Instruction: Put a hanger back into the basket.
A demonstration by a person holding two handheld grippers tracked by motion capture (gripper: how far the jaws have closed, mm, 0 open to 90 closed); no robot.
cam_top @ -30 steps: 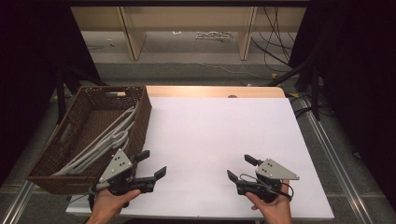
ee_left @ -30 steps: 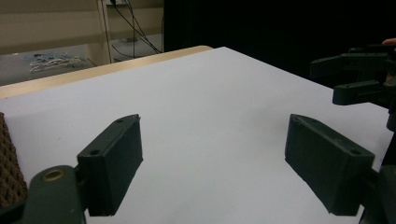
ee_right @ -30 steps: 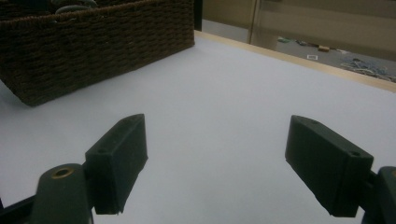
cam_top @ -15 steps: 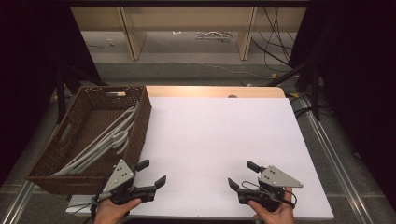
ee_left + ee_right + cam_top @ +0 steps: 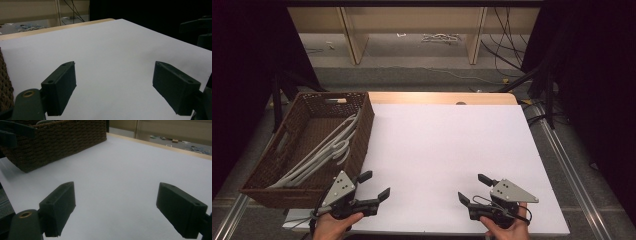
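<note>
My left gripper [image 5: 374, 185] rests at the front left of the white table [image 5: 447, 150], open, its jaws wide apart with nothing between them [image 5: 115, 87]. At the front right my right gripper [image 5: 473, 189] is likewise open and holds nothing [image 5: 116, 212]. A dark brown wicker basket [image 5: 362, 135] stands at the table's left edge, just behind my left gripper, with several white plastic hangers [image 5: 324, 152] lying in it. The basket's woven wall [image 5: 62, 142] appears at the upper left of the right gripper view.
The white board covers a wooden tabletop whose far edge [image 5: 437, 97] shows. Beyond it are wooden shelf legs [image 5: 474, 35] and cables [image 5: 507, 30] on the floor. Dark curtains flank both sides. A metal rail [image 5: 562, 155] runs along the right side.
Both grippers have drawn back toward the front edge of the table and sit lower. Their jaws stay open. The basket and hangers have not moved.
</note>
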